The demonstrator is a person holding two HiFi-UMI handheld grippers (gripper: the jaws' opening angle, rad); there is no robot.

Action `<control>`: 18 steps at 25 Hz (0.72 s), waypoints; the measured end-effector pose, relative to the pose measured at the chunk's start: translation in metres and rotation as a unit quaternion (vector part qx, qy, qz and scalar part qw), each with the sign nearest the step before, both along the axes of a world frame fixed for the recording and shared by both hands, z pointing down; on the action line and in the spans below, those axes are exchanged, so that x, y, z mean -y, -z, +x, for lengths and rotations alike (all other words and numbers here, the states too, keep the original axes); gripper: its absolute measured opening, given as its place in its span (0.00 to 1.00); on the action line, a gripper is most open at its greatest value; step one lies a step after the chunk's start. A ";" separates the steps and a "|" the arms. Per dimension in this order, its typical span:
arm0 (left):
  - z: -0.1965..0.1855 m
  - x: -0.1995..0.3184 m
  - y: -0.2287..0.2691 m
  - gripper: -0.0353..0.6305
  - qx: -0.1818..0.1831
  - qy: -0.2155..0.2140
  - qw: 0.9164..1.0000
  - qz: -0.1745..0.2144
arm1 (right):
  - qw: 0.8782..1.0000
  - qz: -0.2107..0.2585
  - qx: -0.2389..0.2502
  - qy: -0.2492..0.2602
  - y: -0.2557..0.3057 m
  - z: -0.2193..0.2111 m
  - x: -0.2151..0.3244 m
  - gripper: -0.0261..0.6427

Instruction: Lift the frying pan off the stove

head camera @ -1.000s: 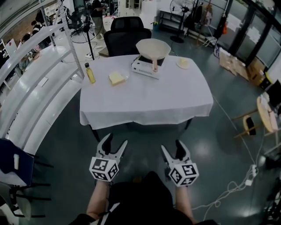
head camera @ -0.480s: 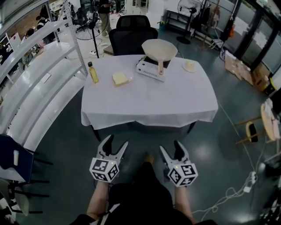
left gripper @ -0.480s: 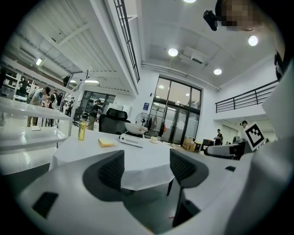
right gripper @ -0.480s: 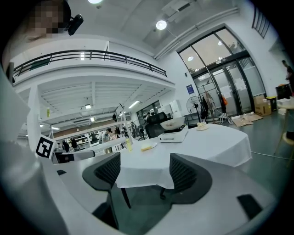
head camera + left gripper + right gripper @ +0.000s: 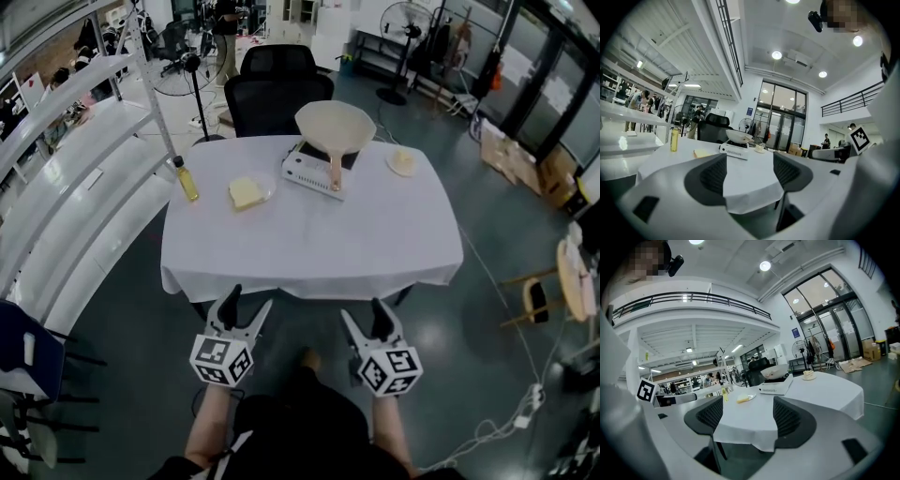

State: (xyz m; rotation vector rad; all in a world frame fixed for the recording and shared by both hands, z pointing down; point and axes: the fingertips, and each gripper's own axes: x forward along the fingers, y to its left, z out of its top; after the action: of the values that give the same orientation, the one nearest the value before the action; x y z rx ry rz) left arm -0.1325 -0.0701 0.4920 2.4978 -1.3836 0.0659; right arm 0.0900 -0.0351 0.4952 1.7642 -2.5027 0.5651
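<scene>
— Head view first: where does the frying pan (image 5: 335, 127) sit?

— On the white stove (image 5: 302, 171), at the far side of the white-clothed surface (image 5: 309, 234). Pan is pale, its handle pointing back toward me.

— And your fingers?

— Left gripper (image 5: 249, 300) and right gripper (image 5: 363, 311) both hang low, off the near edge of the surface and well apart from the stove. Left gripper view: my fingers (image 5: 710, 176) are spread wide, with only the cloth's hanging edge and the floor showing between them. Right gripper view: fingers (image 5: 787, 417) wide as well, gripping nothing.

— What else is near the stove?

— Left of it, a plate (image 5: 246, 193) with a yellow slab on it. Further left, a bottle (image 5: 188, 178) of yellow liquid, upright. Right of the stove, a small plate (image 5: 403, 162) carrying something pale; can't tell what. Behind the stove, a black chair (image 5: 278, 94) pushed up to the surface.
</scene>
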 end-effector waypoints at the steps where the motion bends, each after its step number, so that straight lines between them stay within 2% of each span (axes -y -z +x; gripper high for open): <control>1: 0.002 0.009 0.002 0.50 0.000 0.002 1.000 0.001 | 1.000 0.002 -0.001 0.003 0.003 0.003 0.010 0.52; 12: 0.031 0.089 0.009 0.50 0.003 0.028 1.000 0.006 | 1.000 0.006 0.002 0.030 0.010 0.030 0.096 0.52; 18: 0.047 0.121 0.008 0.50 0.003 0.031 0.999 0.008 | 1.000 0.004 0.003 0.028 0.004 0.051 0.130 0.52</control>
State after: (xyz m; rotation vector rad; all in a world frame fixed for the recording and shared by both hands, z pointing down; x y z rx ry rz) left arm -0.0851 -0.1908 0.4836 2.4673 -1.4699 0.0499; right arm 0.1410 -0.1648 0.4911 1.6931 -2.5526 0.5576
